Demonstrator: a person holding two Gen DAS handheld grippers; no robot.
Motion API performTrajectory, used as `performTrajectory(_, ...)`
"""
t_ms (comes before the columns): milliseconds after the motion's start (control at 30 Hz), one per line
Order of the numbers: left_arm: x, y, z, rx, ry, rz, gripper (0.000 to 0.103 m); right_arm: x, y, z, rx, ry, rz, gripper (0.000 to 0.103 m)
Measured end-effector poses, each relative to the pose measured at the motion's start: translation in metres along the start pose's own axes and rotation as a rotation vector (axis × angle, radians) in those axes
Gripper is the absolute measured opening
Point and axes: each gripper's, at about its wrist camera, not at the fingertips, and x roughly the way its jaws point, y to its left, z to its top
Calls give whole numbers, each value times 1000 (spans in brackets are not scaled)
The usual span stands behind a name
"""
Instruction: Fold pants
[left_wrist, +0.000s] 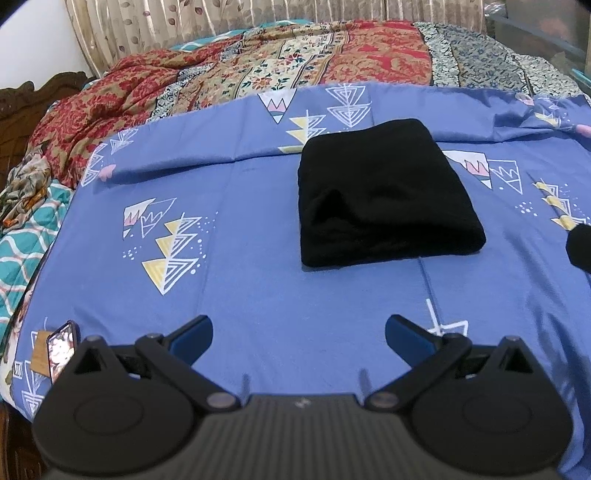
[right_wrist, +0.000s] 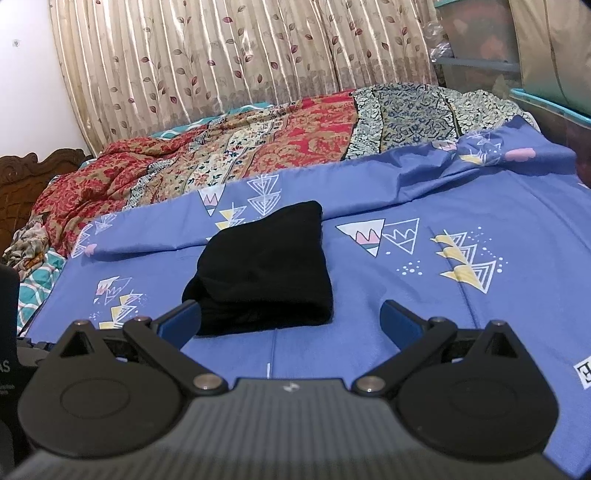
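Black pants (left_wrist: 388, 192) lay folded compactly on the blue sheet (left_wrist: 258, 288) at twelve o'clock; folding seemed finished (perhaps tidying remained). Left gripper (left_wrist: 298, 334) and right gripper (right_wrist: 290, 320) gaped wide, empty.

Black pants (left_wrist: 388, 192), blue triangle-print sheet (left_wrist: 258, 206), red floral quilt (left_wrist: 229, 74)

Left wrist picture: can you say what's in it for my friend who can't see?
Black pants lie folded into a neat bundle on a blue patterned sheet. The left gripper hangs open, empty, in front of them.
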Motion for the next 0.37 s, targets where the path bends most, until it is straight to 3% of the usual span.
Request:
performTrajectory(200,8,-2,4,-3,12,-1,103,10,0,1,1,10,0,103)
performTrajectory(367,12,-3,5,6,-5,-56,103,18,-1,-1,-3,18,2,103)
